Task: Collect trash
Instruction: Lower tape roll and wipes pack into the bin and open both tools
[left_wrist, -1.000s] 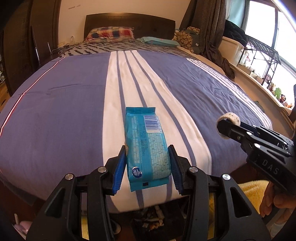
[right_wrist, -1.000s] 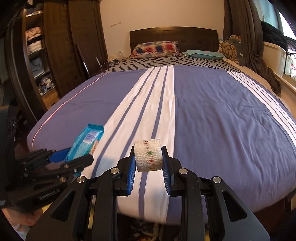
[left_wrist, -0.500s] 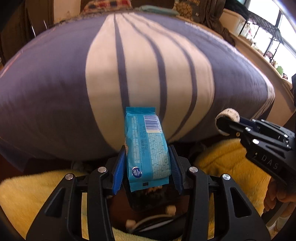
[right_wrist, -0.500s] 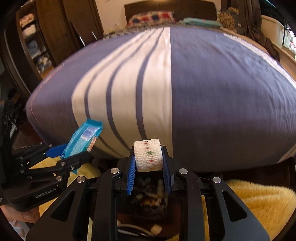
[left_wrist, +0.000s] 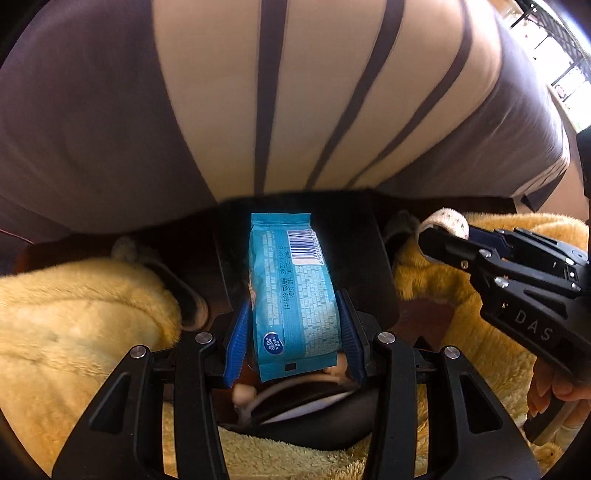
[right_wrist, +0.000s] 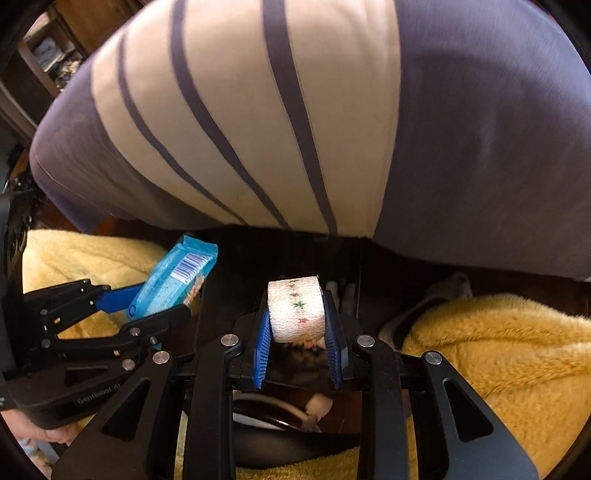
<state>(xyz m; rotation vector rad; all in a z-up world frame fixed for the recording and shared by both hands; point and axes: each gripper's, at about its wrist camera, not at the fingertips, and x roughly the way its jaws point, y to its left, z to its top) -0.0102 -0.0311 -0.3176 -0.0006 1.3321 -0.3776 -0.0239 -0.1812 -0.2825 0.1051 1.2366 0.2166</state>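
Note:
My left gripper (left_wrist: 293, 328) is shut on a blue snack wrapper (left_wrist: 293, 291) with a barcode; the wrapper sticks out past the blue pads. My right gripper (right_wrist: 297, 321) is shut on a white bandage roll (right_wrist: 295, 308) with small coloured stars. Both point steeply down over a dark bin (left_wrist: 373, 258) that stands at the foot of the bed, with scraps showing inside it (right_wrist: 317, 406). In the left wrist view the right gripper (left_wrist: 439, 230) comes in from the right with the roll. In the right wrist view the left gripper (right_wrist: 166, 299) holds the wrapper (right_wrist: 173, 280) at the left.
The bed with its purple and white striped cover (left_wrist: 221, 110) bulges just behind the bin. Yellow fluffy fabric (left_wrist: 74, 314) lies on both sides of the bin (right_wrist: 498, 350). A hand (left_wrist: 554, 391) holds the right gripper's handle. Dark shelves (right_wrist: 48, 55) stand at far left.
Both grippers have dropped and tipped downward, from above the bed cover to over the bin at its foot. The wrapper and the roll stay held as before.

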